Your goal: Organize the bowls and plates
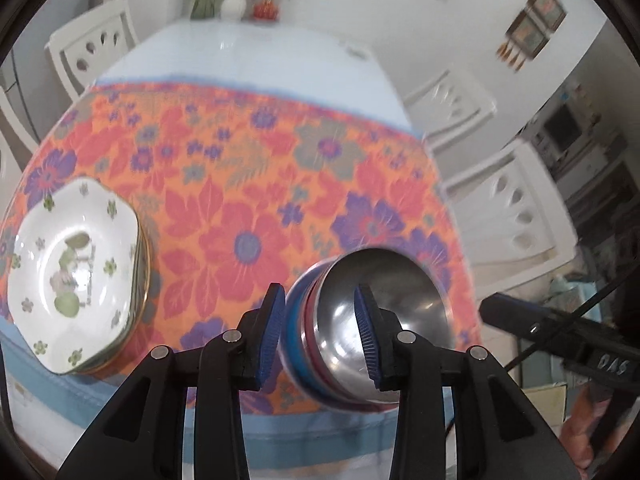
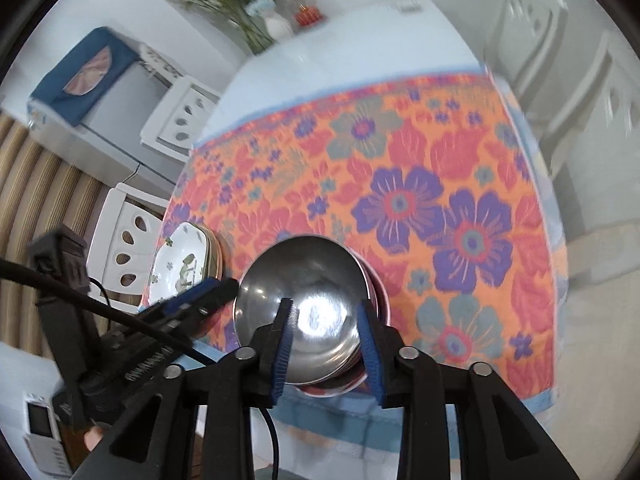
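A stack of steel bowls [image 1: 384, 312] with blue and pink outsides sits near the front edge of the flowered cloth [image 1: 240, 184]. My left gripper [image 1: 319, 300] is open and straddles the stack's left wall, one pad outside and one inside the top bowl, neither pressing. My right gripper [image 2: 324, 308] is open and hangs over the near side of the same bowls [image 2: 308, 304], holding nothing. A stack of white floral plates [image 1: 76, 276] lies to the left of the bowls and also shows in the right wrist view [image 2: 184, 268]. The left gripper [image 2: 208, 294] appears beside the bowl rim.
White chairs [image 1: 516, 208] stand along both sides of the table [image 2: 132, 240]. At the far end are a vase of flowers [image 1: 234, 0] and a red thing [image 1: 265, 9]. The right gripper's black body [image 1: 560, 332] and a cable [image 2: 120, 316] lie close by. The table's front edge is just below the bowls.
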### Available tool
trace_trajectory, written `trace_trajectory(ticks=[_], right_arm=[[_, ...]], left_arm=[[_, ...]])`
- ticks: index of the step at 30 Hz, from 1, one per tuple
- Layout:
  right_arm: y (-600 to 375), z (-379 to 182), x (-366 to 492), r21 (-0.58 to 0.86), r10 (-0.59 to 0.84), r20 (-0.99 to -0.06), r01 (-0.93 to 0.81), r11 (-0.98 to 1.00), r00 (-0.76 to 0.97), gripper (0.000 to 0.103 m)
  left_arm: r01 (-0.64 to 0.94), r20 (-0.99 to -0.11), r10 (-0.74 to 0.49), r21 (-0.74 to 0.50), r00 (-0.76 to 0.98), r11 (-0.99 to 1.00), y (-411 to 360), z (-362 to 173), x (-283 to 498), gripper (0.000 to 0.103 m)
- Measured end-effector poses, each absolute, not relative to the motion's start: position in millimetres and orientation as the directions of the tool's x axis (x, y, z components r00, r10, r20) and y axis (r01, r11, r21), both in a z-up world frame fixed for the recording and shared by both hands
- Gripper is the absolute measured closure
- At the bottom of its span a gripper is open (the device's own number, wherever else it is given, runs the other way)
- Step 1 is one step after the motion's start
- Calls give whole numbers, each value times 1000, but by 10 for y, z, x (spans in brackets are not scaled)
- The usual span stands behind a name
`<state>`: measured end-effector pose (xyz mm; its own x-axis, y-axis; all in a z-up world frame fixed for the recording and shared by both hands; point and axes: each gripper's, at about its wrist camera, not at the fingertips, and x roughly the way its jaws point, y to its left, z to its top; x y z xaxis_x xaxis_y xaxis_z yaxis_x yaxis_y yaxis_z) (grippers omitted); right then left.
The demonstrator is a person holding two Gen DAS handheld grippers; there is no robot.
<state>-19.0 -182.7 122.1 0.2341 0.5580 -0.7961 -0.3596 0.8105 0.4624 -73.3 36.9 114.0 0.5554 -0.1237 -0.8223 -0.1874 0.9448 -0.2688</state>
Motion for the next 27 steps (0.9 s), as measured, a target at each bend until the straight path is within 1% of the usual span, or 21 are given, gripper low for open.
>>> trace_trajectory(ticks=[1,3,5,6,7,8,9,12,16,23,27], right_arm=[[-1837,1241,-208,452,554,-795,-368,813,248,46],[-1844,1265,-271,421,539,-794,-386,821,280,44],[-1830,1240,-295,394,517,-808,-394,830,282,44],[-1816,1216,-299,392,513,-814,-395,831,273,44],[-1814,1196,-289,397,516,-815,-394,829,264,44],[-1811,1180,-287,408,524,-813,-393,824,254,44],[-1809,1170,-286,422,535,-808,-390,818,248,44],[-1794,1138,-296,447,552,-799,-380,810,237,44],[-1775,1101,-321,475,565,-794,-353,806,223,44],[-1670,1154,-424,482,549,-798,-284,829,246,44],[-1582,1182,-549,456,507,-812,-229,860,288,44]], left_arm=[[-186,-813,-127,-277,568,943,375,1181,-736,70],[-178,-800,-140,-294,583,939,371,1238,-733,69],[-169,-796,-146,-297,587,940,350,1273,-734,63],[-171,-796,-139,-292,590,941,335,1286,-739,50],[-175,-795,-133,-289,592,941,330,1294,-750,34],[-185,-792,-121,-284,598,941,325,1307,-766,29],[-202,-792,-101,-273,603,941,325,1324,-784,27],[-230,-805,-74,-254,589,939,363,1341,-805,27],[-225,-812,-80,-252,578,941,415,1338,-849,27],[-158,-811,-96,-226,577,961,483,1335,-907,27],[-122,-820,-107,-210,562,970,641,1301,-1021,27]])
